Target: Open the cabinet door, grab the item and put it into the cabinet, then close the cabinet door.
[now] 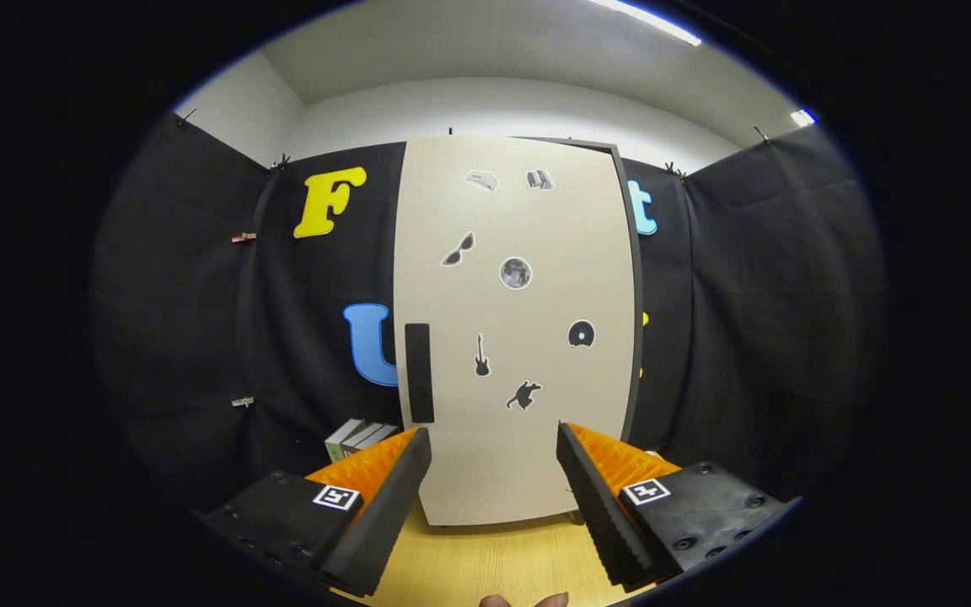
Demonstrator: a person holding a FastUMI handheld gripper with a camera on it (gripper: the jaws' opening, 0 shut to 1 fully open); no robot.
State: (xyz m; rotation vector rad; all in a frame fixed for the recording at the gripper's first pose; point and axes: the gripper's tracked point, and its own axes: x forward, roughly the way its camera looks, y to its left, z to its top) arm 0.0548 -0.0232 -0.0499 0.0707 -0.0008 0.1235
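The cabinet (519, 337), one tall unit on the wooden table (494, 565), stands just beyond the gripper (494, 472), door shut, bearing seven stickers and one dark handle (419, 373). The gripper's two fingers are spread apart, holding nothing. Left of the cabinet's base lie stacked books (359, 437).

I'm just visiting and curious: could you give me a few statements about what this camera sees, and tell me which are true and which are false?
1. The gripper has its fingers spread apart with nothing between them. True.
2. The cabinet door is wide open, showing the shelves. False: the door faces the camera and hides the inside.
3. A dark vertical handle sits near the door's left edge. True.
4. The door is plain, with no decoration. False: small stickers dot it, such as a guitar sticker.
5. A boxed item stands left of the cabinet, beyond the left finger. True.
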